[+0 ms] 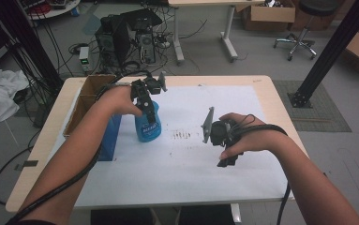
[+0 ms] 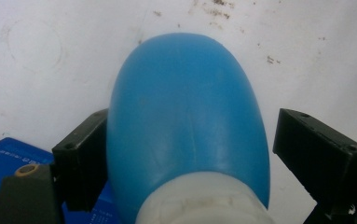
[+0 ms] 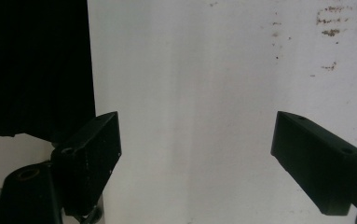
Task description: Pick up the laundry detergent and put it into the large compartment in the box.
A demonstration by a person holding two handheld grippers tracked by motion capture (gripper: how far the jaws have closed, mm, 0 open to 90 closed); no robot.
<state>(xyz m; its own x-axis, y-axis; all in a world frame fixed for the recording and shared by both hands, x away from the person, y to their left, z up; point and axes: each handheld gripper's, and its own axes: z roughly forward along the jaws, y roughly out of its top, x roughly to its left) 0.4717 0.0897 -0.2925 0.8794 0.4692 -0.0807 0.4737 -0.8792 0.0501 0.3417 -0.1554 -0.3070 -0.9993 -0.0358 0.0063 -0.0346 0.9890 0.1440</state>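
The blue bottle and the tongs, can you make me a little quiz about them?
1. True or false: the left tongs have a jaw on each side of the blue bottle.
2. What is between the jaws of the right tongs? A) a bottle B) nothing C) a box
3. Fill in: the bottle stands on a ___ sheet marked with brownish stains.

Key: 1 true. 2 B. 3 white.
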